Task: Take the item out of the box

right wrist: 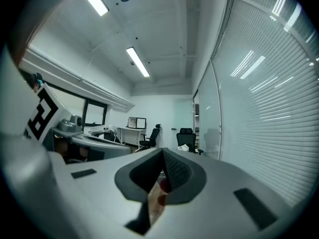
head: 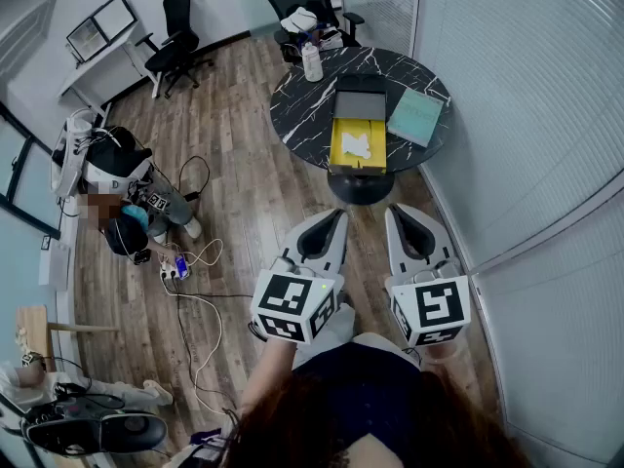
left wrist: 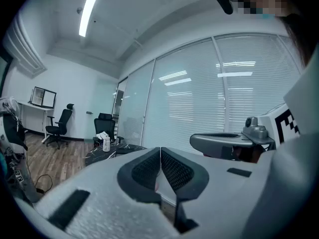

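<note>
Head view: white item (head: 357, 147) inside open yellow box (head: 340, 131)

Left gripper (head: 336, 216) pressed together, holding nothing. Right gripper (head: 398, 213) pressed together too, holding nothing. Both well apart from the box. Box sitting on the round dark counter (head: 302, 105).

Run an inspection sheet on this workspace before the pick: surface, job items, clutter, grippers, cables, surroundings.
Surface: round black marbled table, well ahead of both grippers.
Job's things: open box with a yellow inside on the table; white item lies in it; dark lid open on the far side.
Clutter: teal pad beside the box, toward the blinds; bottle near the table's far edge.
Grippers: left gripper and right gripper both shut, nothing between the jaws, held side by side.
Cables: cables and power strip on the wood floor; none on the table.
Surroundings: crouched person, office chair, blinds.
</note>
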The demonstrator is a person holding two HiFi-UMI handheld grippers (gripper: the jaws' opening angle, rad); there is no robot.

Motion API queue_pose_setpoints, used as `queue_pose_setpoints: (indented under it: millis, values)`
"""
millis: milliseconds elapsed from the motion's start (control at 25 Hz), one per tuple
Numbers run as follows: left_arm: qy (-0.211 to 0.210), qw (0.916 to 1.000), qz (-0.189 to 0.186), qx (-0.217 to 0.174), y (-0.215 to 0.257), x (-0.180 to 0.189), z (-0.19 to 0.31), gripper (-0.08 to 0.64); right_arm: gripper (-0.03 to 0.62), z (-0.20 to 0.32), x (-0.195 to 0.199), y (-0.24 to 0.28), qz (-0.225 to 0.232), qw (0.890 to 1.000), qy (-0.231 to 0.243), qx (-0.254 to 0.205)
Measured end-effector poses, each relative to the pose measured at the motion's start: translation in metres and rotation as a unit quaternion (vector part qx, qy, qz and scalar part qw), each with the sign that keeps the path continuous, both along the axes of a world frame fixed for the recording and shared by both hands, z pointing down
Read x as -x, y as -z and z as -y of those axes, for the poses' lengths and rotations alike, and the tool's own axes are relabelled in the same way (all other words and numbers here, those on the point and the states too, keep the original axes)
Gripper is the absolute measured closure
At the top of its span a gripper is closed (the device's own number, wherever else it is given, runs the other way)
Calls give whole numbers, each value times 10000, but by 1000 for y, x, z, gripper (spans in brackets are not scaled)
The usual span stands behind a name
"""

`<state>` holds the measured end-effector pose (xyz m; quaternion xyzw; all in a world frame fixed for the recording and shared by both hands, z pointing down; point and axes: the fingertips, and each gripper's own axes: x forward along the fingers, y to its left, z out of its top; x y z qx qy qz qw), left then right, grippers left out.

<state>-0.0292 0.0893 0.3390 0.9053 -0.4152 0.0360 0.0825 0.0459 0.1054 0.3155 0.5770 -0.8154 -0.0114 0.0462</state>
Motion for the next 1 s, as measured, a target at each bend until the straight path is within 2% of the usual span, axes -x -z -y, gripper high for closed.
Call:
queue_pose_setpoints:
  millis: [400,1000]
  values:
    - [-41,10000,11,7,2,-1,15,532,568,11,9,-3,1,9998,165,65]
    - [-17,10000,-35,79,-6,11,74,532,568,72,19,-14,-98,9994,221,257]
